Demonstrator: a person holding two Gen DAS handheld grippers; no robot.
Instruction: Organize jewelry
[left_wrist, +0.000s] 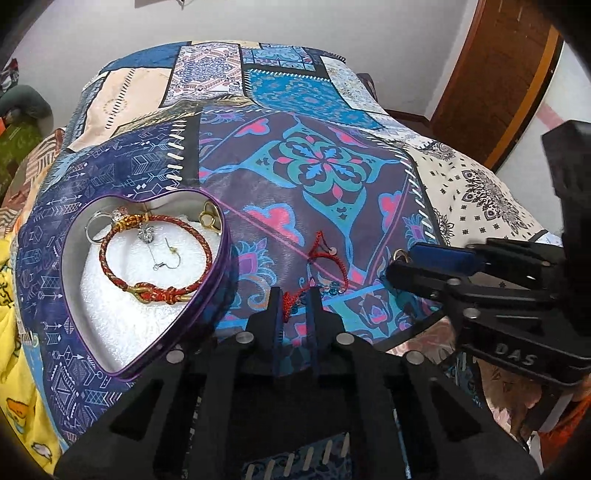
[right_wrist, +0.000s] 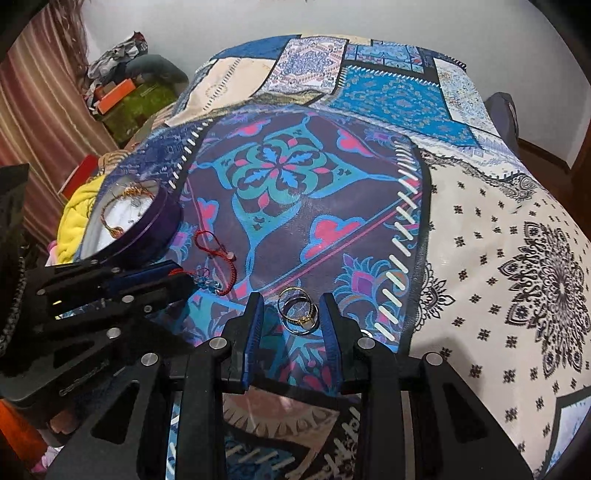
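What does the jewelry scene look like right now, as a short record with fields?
surface: patchwork bedspread
container: purple heart-shaped tin, open, foam-lined
in tin: red braided bracelet, rings, earring hooks
outside tin: red cord bracelet; rings
left gripper: fingers around the cord bracelet's end, grip unclear
right gripper: open, straddling the rings

The left gripper (right_wrist: 192, 282) hides the red cord bracelet's (right_wrist: 210, 251) end at 9 o'clock; heart tin's (right_wrist: 162, 225) contents blur
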